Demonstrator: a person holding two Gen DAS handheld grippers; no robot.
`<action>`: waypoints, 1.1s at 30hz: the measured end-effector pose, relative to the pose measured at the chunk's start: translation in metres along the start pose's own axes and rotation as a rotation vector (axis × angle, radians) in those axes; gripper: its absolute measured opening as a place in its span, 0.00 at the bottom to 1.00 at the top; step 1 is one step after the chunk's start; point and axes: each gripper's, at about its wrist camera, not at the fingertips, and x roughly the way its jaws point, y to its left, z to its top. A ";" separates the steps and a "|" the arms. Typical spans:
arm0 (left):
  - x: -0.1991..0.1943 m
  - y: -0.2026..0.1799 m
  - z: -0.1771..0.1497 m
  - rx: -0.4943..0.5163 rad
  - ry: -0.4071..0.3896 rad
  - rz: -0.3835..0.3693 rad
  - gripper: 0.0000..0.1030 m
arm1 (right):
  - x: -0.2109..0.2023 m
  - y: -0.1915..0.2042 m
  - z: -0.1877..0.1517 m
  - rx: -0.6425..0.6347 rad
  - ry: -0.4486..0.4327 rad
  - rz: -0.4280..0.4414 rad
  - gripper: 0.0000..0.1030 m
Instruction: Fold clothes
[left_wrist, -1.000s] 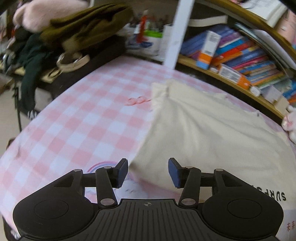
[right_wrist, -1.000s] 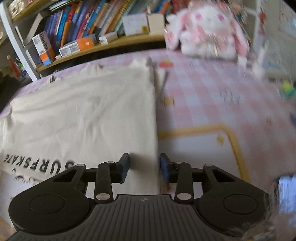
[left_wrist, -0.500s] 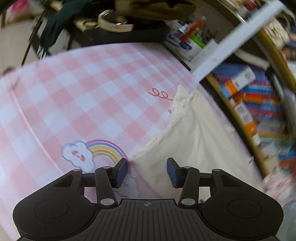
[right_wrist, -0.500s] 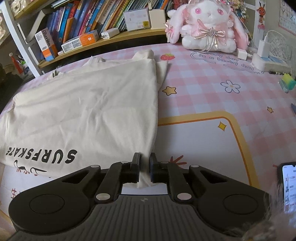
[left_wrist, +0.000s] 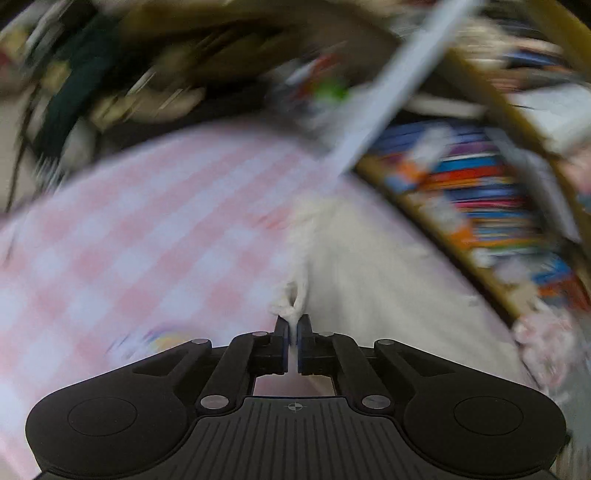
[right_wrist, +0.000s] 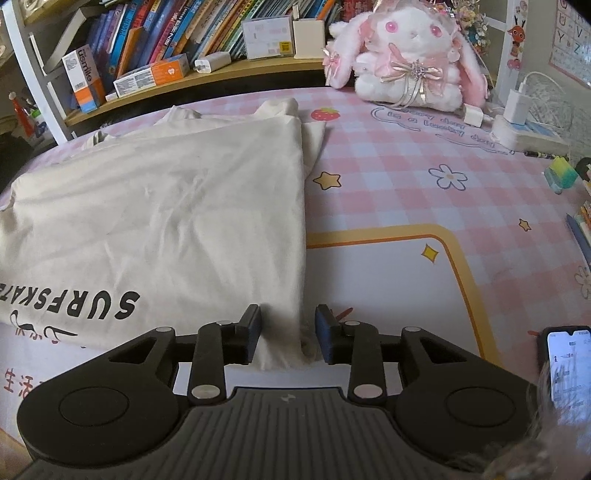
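On pink check — left claw (left_wrist: 293, 326) pinches shirt (left_wrist: 369, 266) corner.

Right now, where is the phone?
In the right wrist view, the phone lies at the lower right edge on the pink checked table cover, right of the open right gripper.

Black hand-held gripper (right_wrist: 288, 326), blue pads (right_wrist: 254, 328), silver screws.
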 end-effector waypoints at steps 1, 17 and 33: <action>0.004 0.006 -0.002 -0.018 0.023 -0.002 0.03 | 0.001 0.001 0.000 0.000 -0.001 -0.006 0.30; 0.024 0.047 0.003 -0.141 0.191 -0.248 0.33 | -0.015 0.112 0.016 -0.192 -0.113 -0.034 0.58; 0.023 0.004 0.036 0.080 0.266 -0.585 0.00 | -0.027 0.356 -0.007 -0.794 -0.153 0.369 0.73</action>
